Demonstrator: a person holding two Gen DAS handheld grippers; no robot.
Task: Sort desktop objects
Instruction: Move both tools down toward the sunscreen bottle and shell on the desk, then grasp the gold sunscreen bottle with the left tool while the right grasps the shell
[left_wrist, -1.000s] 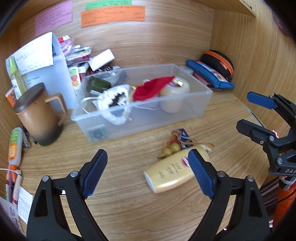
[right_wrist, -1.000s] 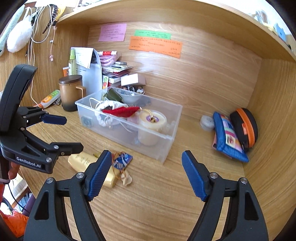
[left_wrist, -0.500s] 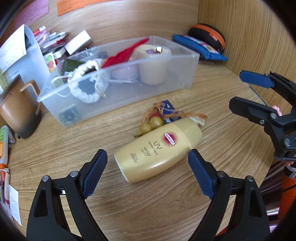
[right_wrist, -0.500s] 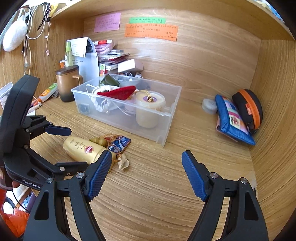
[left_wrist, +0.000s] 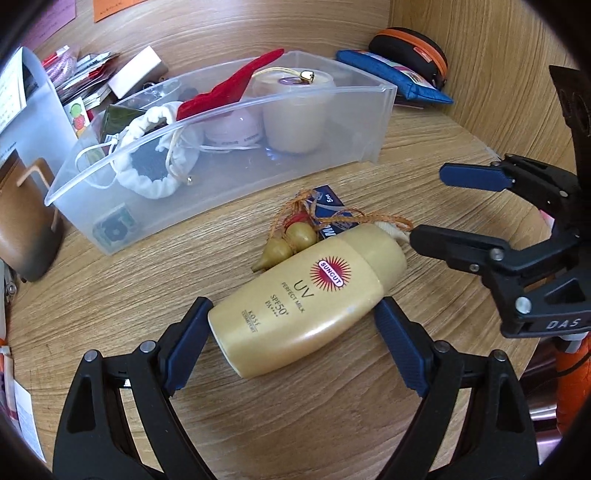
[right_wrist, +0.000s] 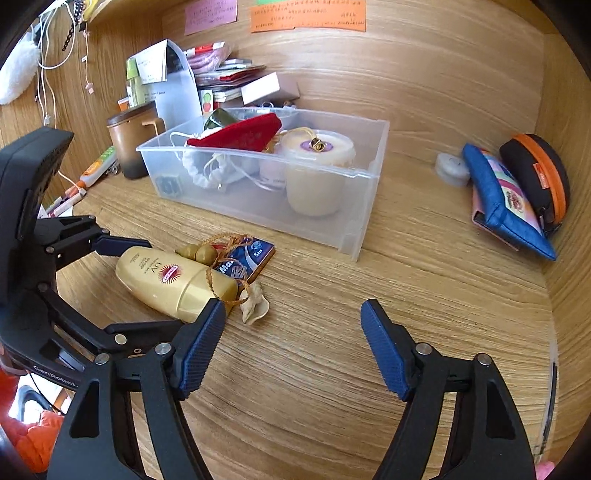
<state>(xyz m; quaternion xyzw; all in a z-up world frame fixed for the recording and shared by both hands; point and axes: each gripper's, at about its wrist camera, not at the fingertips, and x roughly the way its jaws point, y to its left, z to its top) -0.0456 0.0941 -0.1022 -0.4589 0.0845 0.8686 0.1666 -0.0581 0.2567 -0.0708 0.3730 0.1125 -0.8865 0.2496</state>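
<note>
The left gripper (left_wrist: 295, 343) stands spread, its pads flanking the base end of the sunscreen bottle (left_wrist: 310, 299) lying flat on the desk (left_wrist: 147, 280); contact is not confirmed. The bottle looks light, rigid and glossy, likely slippery, so grip the flat sides mid-body. The right gripper (right_wrist: 293, 345), jaws just narrowing around nothing, sits just past the cap.

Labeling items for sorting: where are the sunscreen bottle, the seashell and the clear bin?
sunscreen bottle (left_wrist: 306, 302), left wrist view, label face
seashell (right_wrist: 254, 303), right wrist view, shell body
clear bin (right_wrist: 364, 176), right wrist view, front rim
</note>
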